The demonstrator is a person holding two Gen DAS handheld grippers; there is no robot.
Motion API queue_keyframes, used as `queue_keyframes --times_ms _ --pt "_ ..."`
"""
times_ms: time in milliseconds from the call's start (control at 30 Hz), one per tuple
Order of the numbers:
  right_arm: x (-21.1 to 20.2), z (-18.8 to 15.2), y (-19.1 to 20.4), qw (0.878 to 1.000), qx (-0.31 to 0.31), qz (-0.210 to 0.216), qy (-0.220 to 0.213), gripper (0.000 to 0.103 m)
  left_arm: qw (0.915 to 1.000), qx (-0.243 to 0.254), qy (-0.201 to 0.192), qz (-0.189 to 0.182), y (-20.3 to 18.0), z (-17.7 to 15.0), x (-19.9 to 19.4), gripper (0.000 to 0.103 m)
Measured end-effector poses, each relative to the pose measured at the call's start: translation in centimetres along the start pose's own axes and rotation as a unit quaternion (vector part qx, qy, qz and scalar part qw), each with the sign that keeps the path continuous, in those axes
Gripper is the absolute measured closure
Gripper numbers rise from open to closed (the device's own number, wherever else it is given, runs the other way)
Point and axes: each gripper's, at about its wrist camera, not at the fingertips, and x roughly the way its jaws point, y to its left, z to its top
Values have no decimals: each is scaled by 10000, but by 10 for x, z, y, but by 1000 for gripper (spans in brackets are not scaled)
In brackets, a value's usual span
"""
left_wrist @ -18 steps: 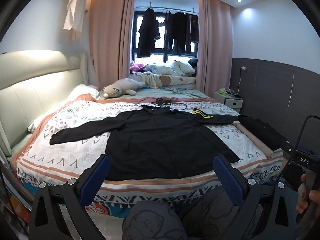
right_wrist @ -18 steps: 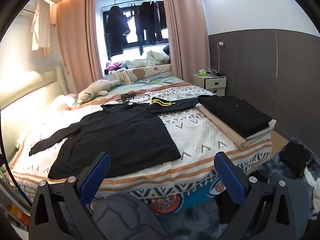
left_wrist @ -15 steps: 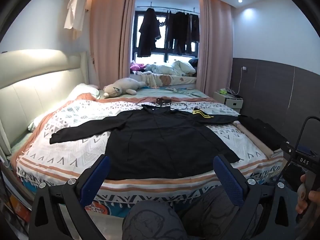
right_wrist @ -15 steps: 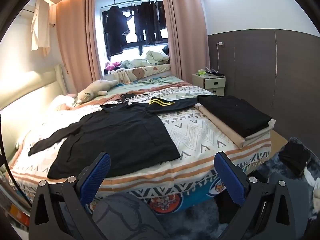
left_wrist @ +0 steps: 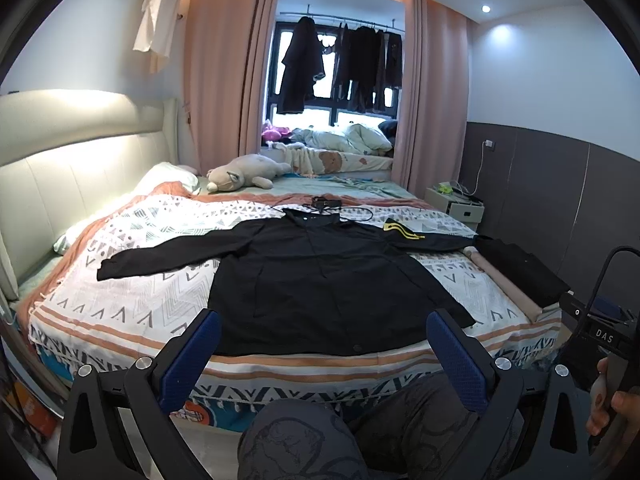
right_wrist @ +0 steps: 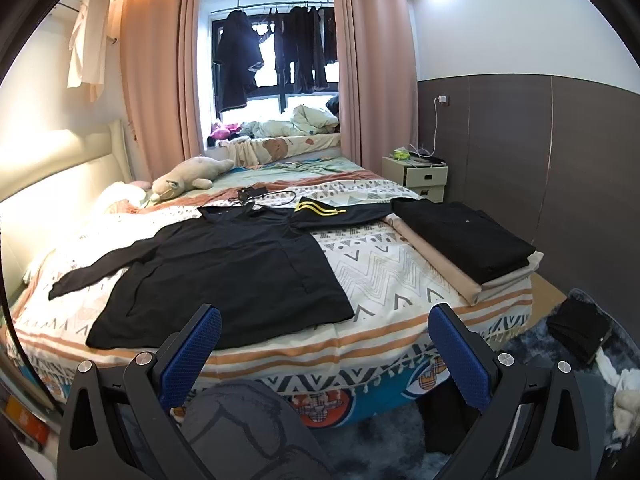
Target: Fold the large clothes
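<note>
Black fabric filled the middle of both wrist views: a large black jacket point(left_wrist: 320, 276) lay spread flat, front up, on the patterned bedspread point(left_wrist: 132, 304), hem toward me and collar toward the window. One sleeve point(left_wrist: 160, 254) ran out toward the headboard side. The other sleeve, marked with yellow stripes point(left_wrist: 402, 232), ran toward the opposite edge of the bed, where its end reached a stack of folded clothes point(right_wrist: 464, 240) with a black piece on top and beige pieces beneath.

I held the left gripper point(left_wrist: 322, 354) low at the foot of the bed. Its blue-padded fingers point(left_wrist: 192, 360) stood wide apart with nothing between them, short of the jacket hem. I held the right gripper point(right_wrist: 324, 354) at a similar height, aimed further toward the folded stack. Its fingers point(right_wrist: 460, 356) were also spread wide and held nothing. In the left wrist view, my hand point(left_wrist: 612, 404) showed at the right edge, wrapped around the handle of the right gripper.

A dark cable and adapter point(left_wrist: 326, 204) lay on the bedspread just beyond the collar. A plush toy point(left_wrist: 244, 172) rested further back near the pillows. Dark garments point(right_wrist: 276, 52) hung on a rail across the window between pink curtains point(right_wrist: 152, 68). A small nightstand point(right_wrist: 416, 176) stood against the grey wall panel beside the bed.
</note>
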Motion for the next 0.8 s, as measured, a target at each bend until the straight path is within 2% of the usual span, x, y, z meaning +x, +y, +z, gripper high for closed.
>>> queue_keyframes --times_ms 800 --pt "-1 -3 -6 10000 83 37 -16 0 10000 6 -7 -11 -2 -2 -2 0"
